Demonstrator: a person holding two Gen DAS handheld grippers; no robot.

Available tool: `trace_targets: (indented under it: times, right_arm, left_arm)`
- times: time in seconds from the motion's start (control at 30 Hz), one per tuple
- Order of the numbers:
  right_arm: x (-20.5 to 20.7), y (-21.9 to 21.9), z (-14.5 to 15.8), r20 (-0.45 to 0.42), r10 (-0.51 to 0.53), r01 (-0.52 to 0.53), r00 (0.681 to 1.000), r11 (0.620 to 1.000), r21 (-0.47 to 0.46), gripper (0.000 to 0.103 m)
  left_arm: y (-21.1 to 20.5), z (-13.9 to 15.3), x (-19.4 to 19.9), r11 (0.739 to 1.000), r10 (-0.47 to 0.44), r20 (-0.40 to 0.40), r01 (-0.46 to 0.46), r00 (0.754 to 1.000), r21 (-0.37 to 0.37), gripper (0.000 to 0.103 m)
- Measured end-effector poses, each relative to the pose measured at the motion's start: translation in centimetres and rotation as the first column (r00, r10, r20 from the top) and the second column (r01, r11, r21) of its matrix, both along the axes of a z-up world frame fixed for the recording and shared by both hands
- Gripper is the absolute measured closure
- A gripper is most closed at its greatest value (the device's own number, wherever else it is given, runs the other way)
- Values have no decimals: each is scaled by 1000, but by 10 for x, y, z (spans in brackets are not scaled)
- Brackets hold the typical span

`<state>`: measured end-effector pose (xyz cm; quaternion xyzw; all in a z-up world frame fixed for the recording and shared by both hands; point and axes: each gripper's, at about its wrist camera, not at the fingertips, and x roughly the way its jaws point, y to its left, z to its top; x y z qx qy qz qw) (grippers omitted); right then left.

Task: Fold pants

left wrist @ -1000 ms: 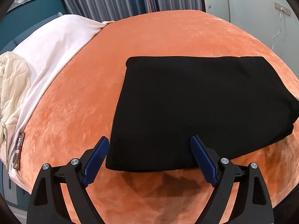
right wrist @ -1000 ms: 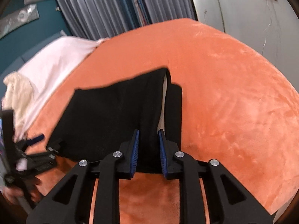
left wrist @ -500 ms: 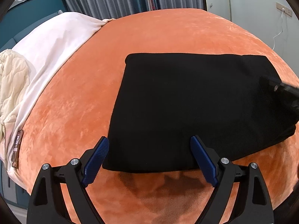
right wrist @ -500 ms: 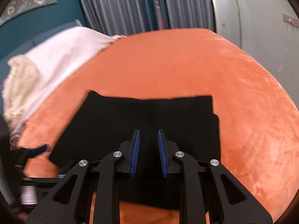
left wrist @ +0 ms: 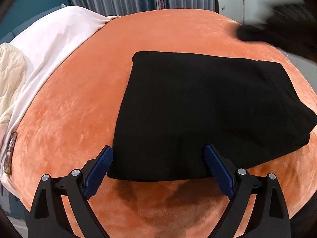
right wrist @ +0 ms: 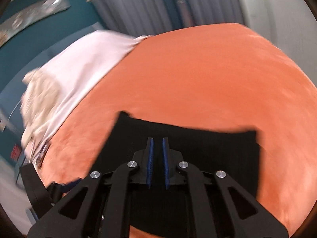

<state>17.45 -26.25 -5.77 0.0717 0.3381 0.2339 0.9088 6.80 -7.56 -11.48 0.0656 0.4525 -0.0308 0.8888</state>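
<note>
Pants (left wrist: 208, 111) black, folded flat rectangle, left gripper (left wrist: 158, 163) opening, right gripper (right wrist: 158, 152) closing, empty

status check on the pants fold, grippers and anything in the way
Left gripper open, opening wider, straddling near edge of black pants. Right gripper closing, nothing between its pads. Pants folded flat on orange cover. Nothing in the way.

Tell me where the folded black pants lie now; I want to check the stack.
The black pants lie flat on the orange blanket, right of centre in the left wrist view, their near edge at the left gripper.
</note>
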Motion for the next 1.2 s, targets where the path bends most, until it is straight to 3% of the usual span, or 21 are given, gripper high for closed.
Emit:
trace_targets:
  times: [0.07,0.2,0.33,0.4,0.47,0.53,0.6,0.67,0.77,0.8,0.83,0.87,0.9,1.0,1.07,1.2]
  right_arm:
    - [25,41,-4,-39,116,-118,992,992,-49,93]
    - [56,98,-28,-126,224,-242,966,958,-153,93]
    - [86,127,-61,-132,173,-207,976,923,-323,98]
    - [95,129,-64,-132,149,-184,980,933,-311,99]
    - [86,122,-44,-95,116,-137,989,957,-257,97]
    - [55,100,-18,-3,90,-89,996,978,-190,93]
    - [25,67,-9,35,55,-49,998,989,-136,93]
    - [6,34,-16,34,-7,11,999,993,-122,92]
    - [-8,-28,-48,1,-186,182,983,959,-217,92]
    - [-10,-54,-61,-23,-238,228,971,951,-210,102]
    - [-19,-80,-67,-61,-234,229,970,970,-81,103]
    - [-26,-92,-65,-78,-251,250,965,968,-21,103]
    - [-42,-106,-58,-69,-302,304,951,953,8,98]
    - [-85,-116,-44,51,-389,392,920,918,-54,92]
    - [-108,-128,-50,34,-402,403,915,915,-28,92]
    - [-138,-151,-67,-24,-434,435,901,900,36,72]
  left_arm:
    - [2,0,-1,1000,-2,-2,2,1000,-7,12]
    - [3,-1,-5,1000,-15,3,15,1000,-17,11]
    - [4,-3,-8,1000,-21,17,21,1000,-19,11]
    - [4,-3,-8,999,-26,14,26,1000,-24,11]
    - [6,-2,-8,999,-29,0,29,1000,-44,10]
    - [8,-1,-8,998,-32,-3,32,999,-51,10]
    - [8,-1,-8,998,-33,-4,33,999,-53,10]
    - [8,0,-9,998,-28,-3,27,1000,-54,10]
    - [9,0,-5,999,-20,-6,19,1000,-44,10]
    - [8,2,-4,999,-18,-10,18,1000,-51,10]
    - [9,1,-3,999,-13,-15,12,1000,-49,10]
    - [8,4,-3,999,-2,-22,1,1000,-41,10]
    - [9,5,0,999,2,-28,-3,1000,-44,11]
    - [13,9,1,997,23,-42,-26,999,-76,11]
    - [17,11,1,995,39,-57,-45,998,-92,11]
    - [16,11,-6,993,70,-69,-76,995,-96,11]
